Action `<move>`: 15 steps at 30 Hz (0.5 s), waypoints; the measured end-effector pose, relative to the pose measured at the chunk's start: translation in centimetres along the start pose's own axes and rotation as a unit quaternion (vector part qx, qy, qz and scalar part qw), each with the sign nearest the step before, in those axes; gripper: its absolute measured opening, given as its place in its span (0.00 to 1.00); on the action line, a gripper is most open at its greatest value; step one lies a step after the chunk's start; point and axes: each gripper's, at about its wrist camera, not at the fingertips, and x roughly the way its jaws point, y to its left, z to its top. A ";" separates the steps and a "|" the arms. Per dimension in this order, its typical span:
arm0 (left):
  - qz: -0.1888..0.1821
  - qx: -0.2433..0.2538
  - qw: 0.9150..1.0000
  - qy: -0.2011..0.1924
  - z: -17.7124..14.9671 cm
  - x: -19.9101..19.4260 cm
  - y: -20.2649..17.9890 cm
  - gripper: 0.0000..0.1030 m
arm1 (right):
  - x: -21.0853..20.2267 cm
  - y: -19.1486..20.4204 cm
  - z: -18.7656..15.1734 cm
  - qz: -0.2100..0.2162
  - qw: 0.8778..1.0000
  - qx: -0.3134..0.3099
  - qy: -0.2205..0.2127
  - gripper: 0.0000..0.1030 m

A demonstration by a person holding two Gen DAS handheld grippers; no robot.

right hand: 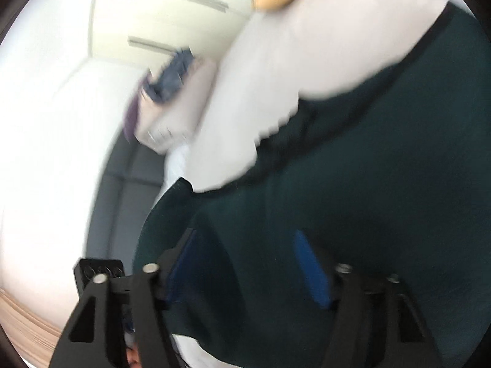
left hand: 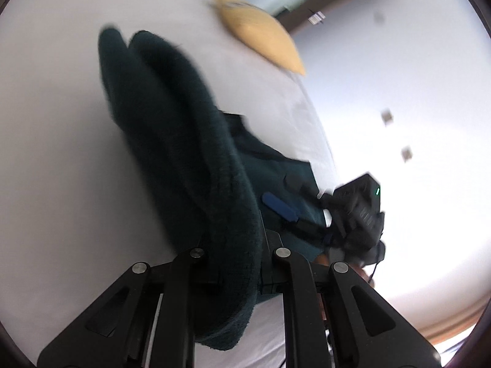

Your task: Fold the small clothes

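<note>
Left wrist view: the left gripper [left hand: 236, 260] is pressed together on a fold of the dark green garment [left hand: 172, 141]. The pinched part runs as a thick, doubled band straight ahead of the jaws, its long axis in line with the fingers, with the two rounded far ends lying on the white bed sheet [left hand: 55, 153]. To the right of the jaws, the rest of the garment spreads low over the sheet toward the right gripper [left hand: 294, 211], whose blue pads sit against the cloth near the bed's edge. A yellow pillow [left hand: 260, 33] lies far ahead and to the right.

Right wrist view: the right gripper [right hand: 251, 270] stands spread, its blue pads [right hand: 313, 273] on either side of a ridge of the same garment [right hand: 383, 168]. Heavy blur prevents telling whether the pads press on it. The cloth extends ahead and to the right of the jaws; the sheet [right hand: 276, 92] shows beyond it.

Judgement: the left gripper is the only confirmed hold. The coming fold depends on the right jaws closing on the edge between them, so that both ends travel together.
</note>
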 end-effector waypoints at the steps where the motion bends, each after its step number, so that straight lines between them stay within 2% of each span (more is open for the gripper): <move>1: 0.001 0.016 1.000 0.008 0.1 1.3 -1.5 0.11 | -0.8 -0.6 0.6 0.015 1.000 0.015 -0.003 0.74; 4: -0.001 0.053 0.998 0.043 -0.6 6.4 -5.1 0.11 | -2.8 -2.5 1.9 0.051 0.998 0.044 -0.011 0.77; 7: 0.030 0.070 0.994 0.077 -2.6 11.1 -6.1 0.11 | -3.4 -4.0 2.3 0.077 0.995 0.061 0.002 0.77; 9: 0.054 0.093 0.991 0.079 -4.1 12.6 -6.9 0.11 | -3.6 -4.3 2.3 0.082 0.995 0.058 0.005 0.77; 11: 0.087 0.131 0.985 0.067 -4.9 12.6 -8.3 0.12 | -3.7 -4.1 2.5 0.060 0.997 0.048 0.001 0.77; 15: 0.124 0.170 0.976 0.063 -5.2 12.5 -10.0 0.12 | -2.8 -2.6 3.2 -0.012 1.000 0.015 0.011 0.77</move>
